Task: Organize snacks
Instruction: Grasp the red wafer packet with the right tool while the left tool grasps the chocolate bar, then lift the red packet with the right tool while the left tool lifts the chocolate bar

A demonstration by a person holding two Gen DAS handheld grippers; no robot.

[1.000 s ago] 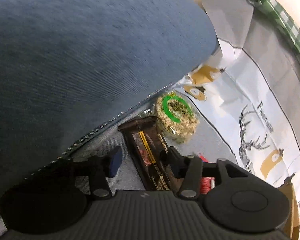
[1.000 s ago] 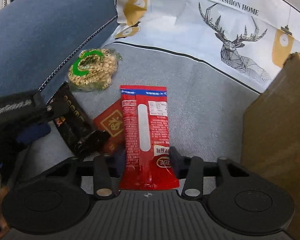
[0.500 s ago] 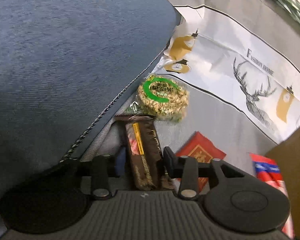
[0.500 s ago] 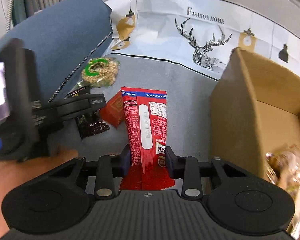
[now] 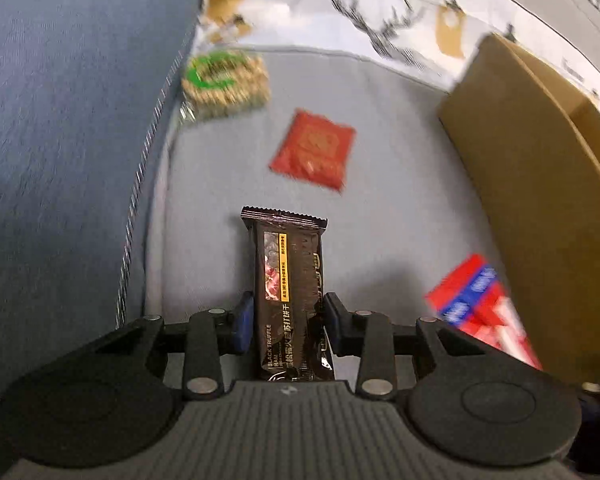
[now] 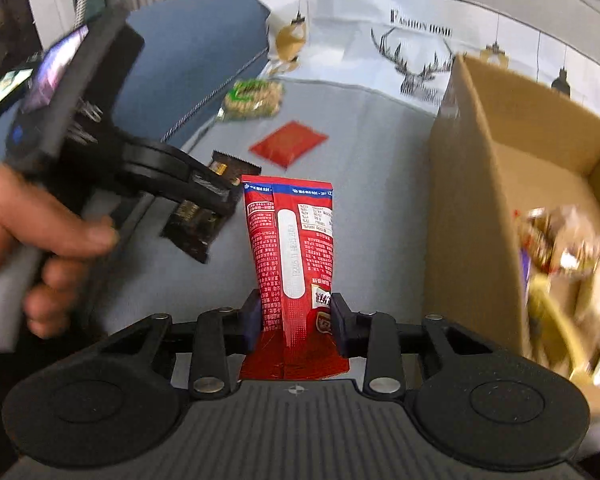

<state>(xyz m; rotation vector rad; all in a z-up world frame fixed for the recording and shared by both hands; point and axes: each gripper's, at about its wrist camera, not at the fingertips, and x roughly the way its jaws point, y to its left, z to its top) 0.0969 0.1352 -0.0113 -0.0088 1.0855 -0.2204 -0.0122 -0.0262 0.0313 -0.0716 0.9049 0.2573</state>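
Observation:
My left gripper [image 5: 287, 322] is shut on a dark brown snack bar [image 5: 286, 280], which it holds clear of the grey seat cloth [image 5: 380, 220]. In the right wrist view the same bar [image 6: 198, 224] hangs from the left gripper [image 6: 220, 196], gripped by a hand [image 6: 40, 232]. My right gripper [image 6: 294, 320] is shut on a long red packet [image 6: 292, 248], lifted beside the open cardboard box [image 6: 472, 208]. That red packet [image 5: 484, 312] shows at the right edge of the left wrist view. A round oat snack with a green ring [image 5: 224, 80] and a small red sachet [image 5: 314, 150] lie on the cloth.
A blue cushion [image 5: 68, 120] rises along the left. The box [image 5: 540, 184] stands at the right, with several wrapped snacks [image 6: 560, 264] inside. A white cover printed with deer [image 6: 420, 40] lies behind.
The left gripper closed on the brown bar, rolled upright and lifted it off the cloth. The right gripper carried the red packet up and right, towards the box.

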